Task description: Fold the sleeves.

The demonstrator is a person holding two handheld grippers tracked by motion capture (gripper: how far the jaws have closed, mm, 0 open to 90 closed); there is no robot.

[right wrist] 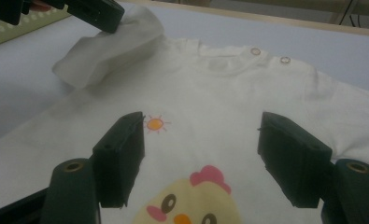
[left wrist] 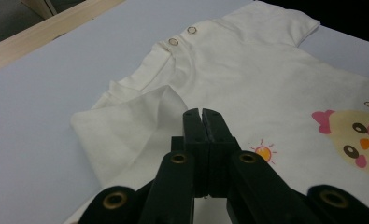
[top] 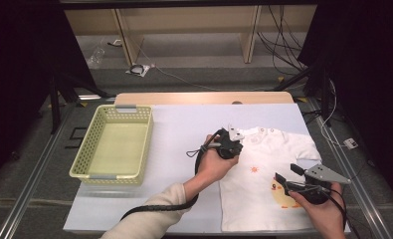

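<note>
The left gripper (top: 232,141), clamped on the sleeve (right wrist: 102,51), is folding it over the shirt (top: 263,184) lying on the table (top: 179,129), while the right gripper (right wrist: 201,154), jaws apart, is hovering over the soft, light, floppy cloth, probably best pinched at hems.

Bare tabletop (top: 184,129) between basket (top: 113,142) and shirt (top: 263,194) gives 1 open lane. The basket walls off the left side. The folded-over sleeve (right wrist: 105,51) bulks up at the shirt's left shoulder.
</note>
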